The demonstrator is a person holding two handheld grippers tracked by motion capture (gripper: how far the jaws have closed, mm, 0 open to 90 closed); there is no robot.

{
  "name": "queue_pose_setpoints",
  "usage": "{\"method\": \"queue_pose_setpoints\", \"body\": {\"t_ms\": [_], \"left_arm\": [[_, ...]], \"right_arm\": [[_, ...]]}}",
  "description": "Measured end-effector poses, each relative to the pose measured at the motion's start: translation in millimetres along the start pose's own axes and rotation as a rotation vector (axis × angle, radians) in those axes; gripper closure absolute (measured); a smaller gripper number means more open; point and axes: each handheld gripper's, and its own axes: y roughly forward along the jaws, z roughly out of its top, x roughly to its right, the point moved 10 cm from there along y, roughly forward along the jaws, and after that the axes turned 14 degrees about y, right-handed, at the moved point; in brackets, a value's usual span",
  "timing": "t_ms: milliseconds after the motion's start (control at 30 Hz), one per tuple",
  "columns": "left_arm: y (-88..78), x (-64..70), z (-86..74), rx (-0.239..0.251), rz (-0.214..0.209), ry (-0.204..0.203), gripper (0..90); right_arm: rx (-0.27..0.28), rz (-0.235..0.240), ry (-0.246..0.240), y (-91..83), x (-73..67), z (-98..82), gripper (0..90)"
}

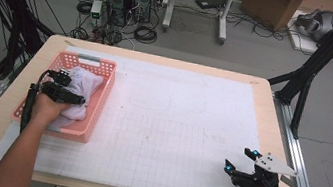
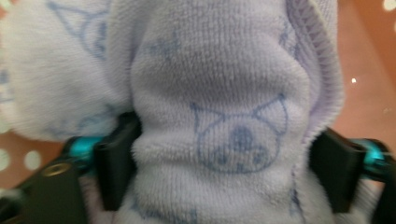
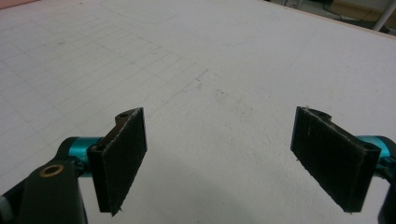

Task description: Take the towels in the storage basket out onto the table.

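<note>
Terrycloth towel (image 2: 224, 93), plush, bunched, printed

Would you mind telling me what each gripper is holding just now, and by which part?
The left gripper pinches a bunched fold of the pale lilac towel inside the pink basket; which part of the towel can't be told. The right gripper holds nothing.

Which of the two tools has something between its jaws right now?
The left tool, inside the pink basket: its jaws press a fold of the lilac towel. The right tool stands open over the bare mat.
</note>
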Motion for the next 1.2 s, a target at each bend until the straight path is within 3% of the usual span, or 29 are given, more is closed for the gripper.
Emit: {"method": "queue_pose_setpoints", "body": {"t_ms": [100, 200, 500, 533, 567, 600, 633, 667, 733, 767, 800, 867, 900, 1200], "left_arm": [[-3.9, -2.2, 1.2, 0.014, 0.004, -0.01, 40.2], [-8.0, -4.5, 2.6, 0.037, -0.004, -0.033, 45.4], [-21.1, -8.1, 11.1, 0.145, -0.041, -0.097, 46.7], [-26.7, -9.4, 14.6, 0.189, -0.046, -0.112, 46.8], [-26.7, -9.4, 14.6, 0.189, -0.046, -0.112, 46.8], [-33.2, -10.3, 18.1, 0.238, -0.058, -0.125, 46.8], [-33.2, -10.3, 18.1, 0.238, -0.058, -0.125, 46.8], [-39.7, -11.4, 21.5, 0.286, -0.052, -0.115, 46.8], [-43.0, -11.7, 23.0, 0.309, -0.047, -0.113, 46.8], [-49.5, -12.4, 25.5, 0.359, -0.045, -0.113, 46.9], [-49.5, -12.4, 25.5, 0.359, -0.045, -0.113, 46.9], [-58.6, -15.0, 28.2, 0.428, -0.03, -0.109, 46.8], [-58.6, -15.0, 28.2, 0.428, -0.03, -0.109, 46.8], [-92.1, -19.6, 33.1, 0.675, 0.034, -0.022, 46.6]], "right_arm": [[0.0, -0.001, -0.002, -0.2, -0.6, 0.4, 17.5], [0.003, -0.001, -0.003, -1.0, -0.3, 0.9, 17.5], [0.016, -0.008, 0.013, -4.0, 2.5, 2.5, 17.5], [0.018, -0.008, 0.01, -4.0, 2.8, 2.8, 17.5], [0.016, -0.009, 0.012, -4.3, 2.6, 2.6, 17.5], [0.019, -0.009, 0.012, -4.3, 2.5, 2.9, 17.5], [0.019, -0.009, 0.011, -4.3, 2.4, 2.9, 17.5], [0.02, -0.007, 0.007, -4.1, 2.5, 3.1, 17.5], [0.021, -0.007, 0.009, -4.1, 2.4, 3.1, 17.5], [0.021, -0.007, 0.008, -4.1, 2.4, 3.2, 17.5], [0.02, -0.007, 0.013, -4.3, 1.9, 3.1, 17.5], [0.021, -0.008, 0.012, -4.5, 2.0, 3.2, 17.5], [0.02, -0.007, 0.014, -4.6, 1.7, 3.2, 17.5], [0.019, -0.007, 0.014, -4.1, 1.7, 2.8, 17.5]]}}
